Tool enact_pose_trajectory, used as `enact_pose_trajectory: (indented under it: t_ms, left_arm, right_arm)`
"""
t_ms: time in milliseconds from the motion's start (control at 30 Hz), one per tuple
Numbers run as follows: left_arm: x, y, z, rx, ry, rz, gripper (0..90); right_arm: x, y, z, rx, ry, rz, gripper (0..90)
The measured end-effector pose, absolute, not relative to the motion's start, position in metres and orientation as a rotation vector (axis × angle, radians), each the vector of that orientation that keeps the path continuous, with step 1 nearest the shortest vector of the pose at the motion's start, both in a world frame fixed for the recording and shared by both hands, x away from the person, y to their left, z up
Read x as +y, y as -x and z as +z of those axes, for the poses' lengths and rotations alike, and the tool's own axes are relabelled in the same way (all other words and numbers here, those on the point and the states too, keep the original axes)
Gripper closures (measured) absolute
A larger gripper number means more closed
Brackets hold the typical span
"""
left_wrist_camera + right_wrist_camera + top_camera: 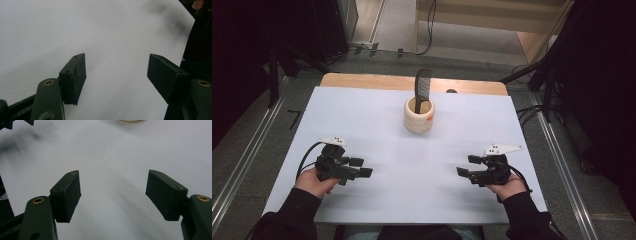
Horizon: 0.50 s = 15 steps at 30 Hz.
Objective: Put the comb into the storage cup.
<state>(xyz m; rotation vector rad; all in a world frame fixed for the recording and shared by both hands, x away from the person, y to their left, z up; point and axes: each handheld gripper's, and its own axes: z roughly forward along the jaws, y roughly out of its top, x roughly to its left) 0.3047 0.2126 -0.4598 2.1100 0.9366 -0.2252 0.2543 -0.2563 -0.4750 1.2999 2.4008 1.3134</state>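
So from where I'm sitting, the table (377,125) has a smooth matte white top with a strip of bare wood along its far edge. Standing mid-table toward the back is a squat round cup (418,116), cream coloured, looks like pale wood or ceramic, can't really tell which, with a tiny orange spot on its side. A dark flat comb (423,86) stands upright in it, teeth along one edge, top half poking well above the rim.

Both tongs are chunky black plastic things with blocky, flat-faced pads and little brass rivets at the pivots, plus a grey three-cornered plate on top. The left gripper (362,167) sits at the near left, the right gripper (467,166) at the near right, tips pointing in toward each other. Both are released, jaws spread wide with nothing but bare white tabletop between them.

The cup with the comb is well apart from both, farther back and roughly between them.
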Motion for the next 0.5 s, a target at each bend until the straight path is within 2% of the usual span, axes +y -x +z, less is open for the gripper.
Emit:
enact_pose_trajectory:
  t_ms: [500]
  left_arm:
    - [0.213,-0.298,-0.459,0.918,-2.106,-0.219,32.2]
  right_arm:
    - [-0.268,-0.246,-0.482,2.434,-1.315,1.272,26.1]
